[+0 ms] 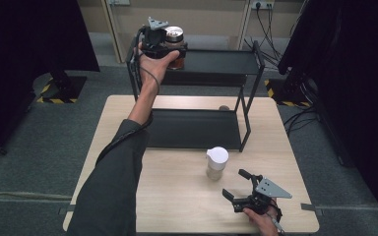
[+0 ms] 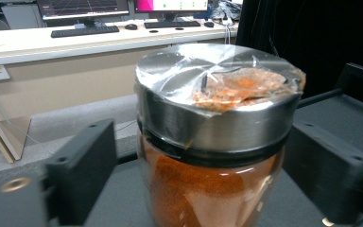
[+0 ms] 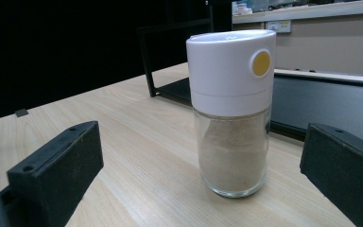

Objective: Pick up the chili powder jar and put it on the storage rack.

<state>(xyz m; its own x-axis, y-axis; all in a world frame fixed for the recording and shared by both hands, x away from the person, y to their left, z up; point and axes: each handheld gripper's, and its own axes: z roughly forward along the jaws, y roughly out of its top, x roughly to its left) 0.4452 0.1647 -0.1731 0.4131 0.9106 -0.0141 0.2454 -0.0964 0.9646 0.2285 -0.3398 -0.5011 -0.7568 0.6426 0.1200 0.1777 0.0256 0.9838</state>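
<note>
Your light wood worktop [image 1: 177, 196] stands on grey carpet and carries a black two-tier metal rack [image 1: 246, 93] at 12 o'clock. On its top shelf stands the glass jar of orange powder with a steel lid [image 2: 212, 137], between the left gripper's [image 1: 170, 46] jaws; gaps show at both sides, so no grip. The jar base is cut off. The right gripper [image 1: 238, 184], jaws wide, faces the white-capped glass shaker [image 1: 216, 163] at 11 o'clock.
</note>
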